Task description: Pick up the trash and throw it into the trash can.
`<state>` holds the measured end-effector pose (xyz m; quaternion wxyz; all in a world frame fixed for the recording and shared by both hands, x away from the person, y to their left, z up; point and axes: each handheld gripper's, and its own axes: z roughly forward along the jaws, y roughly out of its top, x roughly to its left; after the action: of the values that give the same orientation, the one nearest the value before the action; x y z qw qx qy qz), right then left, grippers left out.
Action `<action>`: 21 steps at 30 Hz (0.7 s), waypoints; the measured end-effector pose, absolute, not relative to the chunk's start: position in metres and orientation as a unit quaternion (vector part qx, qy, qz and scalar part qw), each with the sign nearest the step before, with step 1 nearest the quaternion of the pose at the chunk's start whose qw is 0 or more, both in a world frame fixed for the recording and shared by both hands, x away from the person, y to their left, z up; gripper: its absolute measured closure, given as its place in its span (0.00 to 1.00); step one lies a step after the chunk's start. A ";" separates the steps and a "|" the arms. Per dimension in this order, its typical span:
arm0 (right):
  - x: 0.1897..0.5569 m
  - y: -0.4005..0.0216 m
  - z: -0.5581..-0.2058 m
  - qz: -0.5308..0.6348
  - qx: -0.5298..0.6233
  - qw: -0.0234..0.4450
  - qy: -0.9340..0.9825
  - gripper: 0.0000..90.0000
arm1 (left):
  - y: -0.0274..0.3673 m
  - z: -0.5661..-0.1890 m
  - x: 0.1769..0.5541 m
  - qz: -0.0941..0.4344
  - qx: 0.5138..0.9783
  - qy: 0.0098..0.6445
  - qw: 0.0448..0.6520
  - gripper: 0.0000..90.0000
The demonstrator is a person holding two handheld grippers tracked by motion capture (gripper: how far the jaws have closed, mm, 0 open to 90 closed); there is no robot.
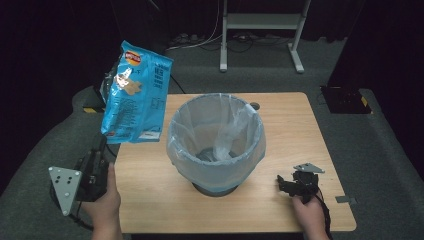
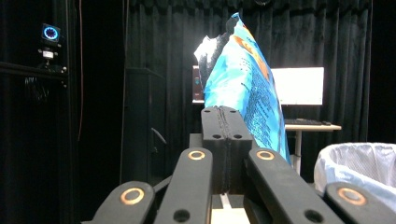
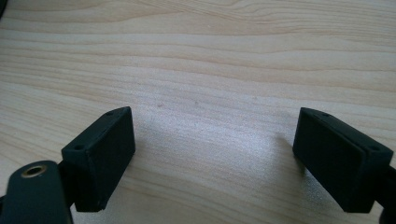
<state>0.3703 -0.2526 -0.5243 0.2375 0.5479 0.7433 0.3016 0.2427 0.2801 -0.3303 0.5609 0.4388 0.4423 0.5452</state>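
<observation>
Chip bag (image 1: 134, 95) is up in the air off the table's left edge, hanging upright above the left gripper (image 1: 100, 150) — jaws pinched shut on its bottom edge, so the whole bag stands over the grip. Likely held high to clear the rim of the lined bin (image 1: 216, 142), which sits mid-table, a little toward the near edge; bag is left of the rim, not over the opening. In the left gripper view the bag (image 2: 247, 88) rises just behind the closed pads, torn top visible; the actual pinch point is hidden. Right gripper (image 1: 292, 186) rests near the table's (image 1: 280, 115) near-right corner — jaws wide apart, nothing between, bare wood under them (image 3: 210, 93). Bin contents hard to make out through the liner
</observation>
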 end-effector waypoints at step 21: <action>0.370 -0.253 -0.524 0.302 0.548 0.237 0.743 0.14 | 0.274 -0.306 0.233 0.564 0.422 0.410 0.580 1.00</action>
<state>0.3703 -0.2525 -0.5243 0.2375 0.5479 0.7432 0.3016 0.2328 0.2744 -0.3064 0.5797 0.4215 0.4100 0.5641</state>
